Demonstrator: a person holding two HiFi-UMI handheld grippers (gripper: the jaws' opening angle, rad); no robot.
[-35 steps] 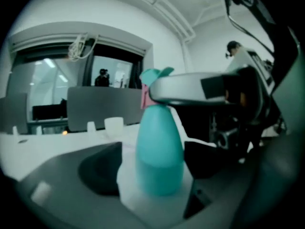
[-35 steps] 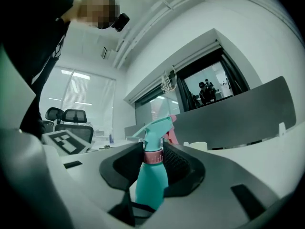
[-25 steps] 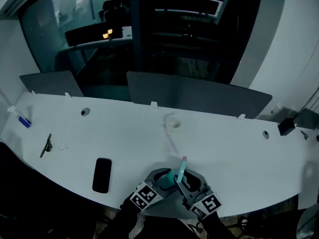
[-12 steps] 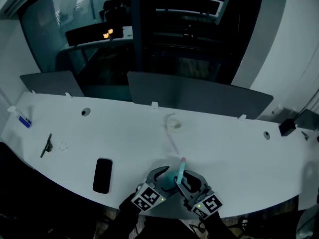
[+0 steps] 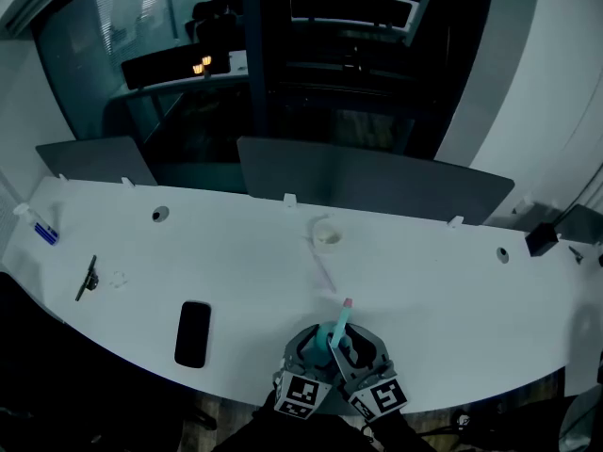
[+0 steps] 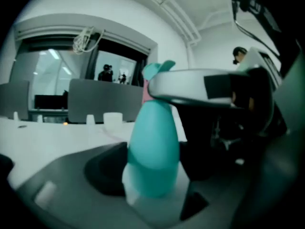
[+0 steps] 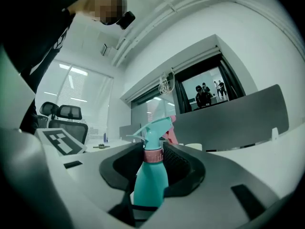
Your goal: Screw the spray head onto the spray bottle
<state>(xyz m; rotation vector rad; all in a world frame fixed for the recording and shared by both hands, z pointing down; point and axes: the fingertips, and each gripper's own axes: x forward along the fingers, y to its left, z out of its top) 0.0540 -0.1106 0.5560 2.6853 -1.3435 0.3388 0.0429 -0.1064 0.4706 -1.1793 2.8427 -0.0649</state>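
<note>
Spray bottle: a teal bottle point(image 5: 331, 333) stands upright at the near edge of the white table point(image 5: 236, 262), about the middle, caught between both grippers.
Spray head: the teal trigger head point(image 7: 153, 130) sits on top of the bottle's neck, with a pink collar point(image 7: 153, 155) just under it and a pink nozzle tip point(image 5: 348, 302) pointing toward the far side.
Left gripper: the left gripper point(image 5: 311, 343) comes in from the near left. Its jaws have just been closing and stand fairly wide, with the bottle's round body between them; the dark pads lie against both sides of it.
Right gripper: the right gripper point(image 5: 356, 345) comes in from the near right, higher on the bottle. Its jaws are about half closed and clamp the spray head at the pink collar.
Grippers together: side by side, almost touching, their marker cubes toward the near edge.
Phone: a black phone point(image 5: 193, 331) lies flat on the table, left of the grippers and well apart from them.
Tape roll: a small white roll point(image 5: 328, 235) sits farther back, beyond the bottle.
</note>
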